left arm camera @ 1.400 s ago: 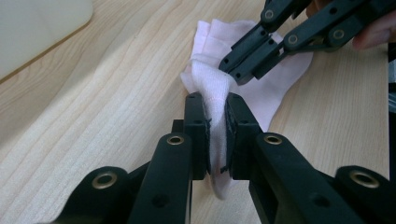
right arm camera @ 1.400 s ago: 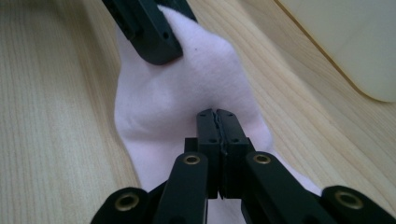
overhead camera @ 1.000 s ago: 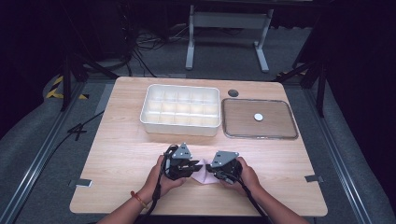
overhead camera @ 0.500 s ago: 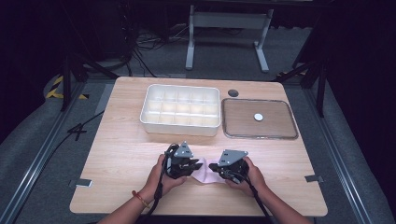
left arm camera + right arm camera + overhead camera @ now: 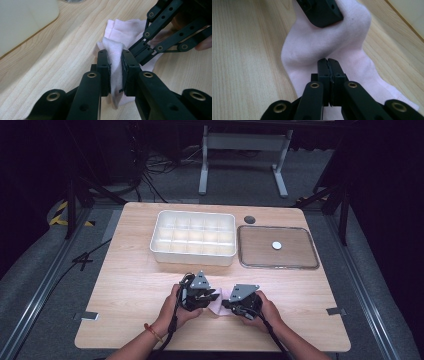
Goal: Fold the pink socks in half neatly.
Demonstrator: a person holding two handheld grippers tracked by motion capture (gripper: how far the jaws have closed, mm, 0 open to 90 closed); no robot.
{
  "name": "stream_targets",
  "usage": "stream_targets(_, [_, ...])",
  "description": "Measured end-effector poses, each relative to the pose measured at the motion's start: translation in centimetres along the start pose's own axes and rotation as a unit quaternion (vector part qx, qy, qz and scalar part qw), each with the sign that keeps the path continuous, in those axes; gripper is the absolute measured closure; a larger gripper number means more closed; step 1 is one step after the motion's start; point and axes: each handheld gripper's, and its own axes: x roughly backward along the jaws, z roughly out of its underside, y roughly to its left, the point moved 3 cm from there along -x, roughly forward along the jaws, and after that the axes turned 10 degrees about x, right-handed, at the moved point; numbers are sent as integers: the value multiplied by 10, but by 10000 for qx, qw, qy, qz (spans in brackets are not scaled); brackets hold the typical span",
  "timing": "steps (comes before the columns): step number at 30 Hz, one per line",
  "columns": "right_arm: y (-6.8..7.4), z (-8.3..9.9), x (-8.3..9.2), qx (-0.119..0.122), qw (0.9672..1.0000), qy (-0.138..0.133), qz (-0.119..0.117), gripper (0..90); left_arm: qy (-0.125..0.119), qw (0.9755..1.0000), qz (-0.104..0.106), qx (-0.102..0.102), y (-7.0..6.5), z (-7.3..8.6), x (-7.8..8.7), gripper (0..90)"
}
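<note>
A lab-like recording bay: a wooden table (image 5: 130, 285) on grey carpet, metal floor rails (image 5: 40, 295), trailing cables (image 5: 150, 180), dark surroundings.

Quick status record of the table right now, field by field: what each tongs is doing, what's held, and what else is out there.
left tongs: shut on a fold of the pale pink fabric sock
right tongs: jaws pressed together over the same sock; whether cloth is pinched between them cannot be told
sock position: lying on the light wooden table, between both hands
white plastic compartment tray: behind the hands
clear flat lid: right of the tray, lying flat
</note>
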Motion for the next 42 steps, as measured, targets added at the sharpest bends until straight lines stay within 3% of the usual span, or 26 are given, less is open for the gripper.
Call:
stream_targets(3, [-4, 0, 7, -5, 10000, -49, 71, 876, 62, 9999, -78, 25, 2, 1, 0, 798])
stream_targets(10, [-24, 16, 44, -289, 9989, -210, 305, 894, 166, 9997, -205, 13, 3, 1, -3, 792])
stream_targets(15, [-23, 23, 41, -235, 9994, 16, 254, 895, 183, 9995, -246, -6, 2, -1, -4, 781])
stream_targets(20, [-22, 31, 27, -276, 9991, 279, 132, 896, 230, 9994, -246, -107, -4, -6, -8, 776])
stream_targets(29, [-23, 31, 27, -314, 9991, 259, 137, 894, 205, 9993, -296, -97, -6, -13, -14, 774])
stream_targets(35, [-30, 30, 39, -307, 9985, 203, 395, 892, 349, 9986, -351, -194, -9, -16, -18, 782])
stream_targets(36, [-33, 33, 39, -417, 9981, 236, 390, 893, 344, 9987, -350, -168, -9, -16, -18, 772])
stream_targets(42, [-32, 36, 32, -428, 9981, 334, 301, 895, 347, 9984, -348, -268, -11, -17, -20, 771])
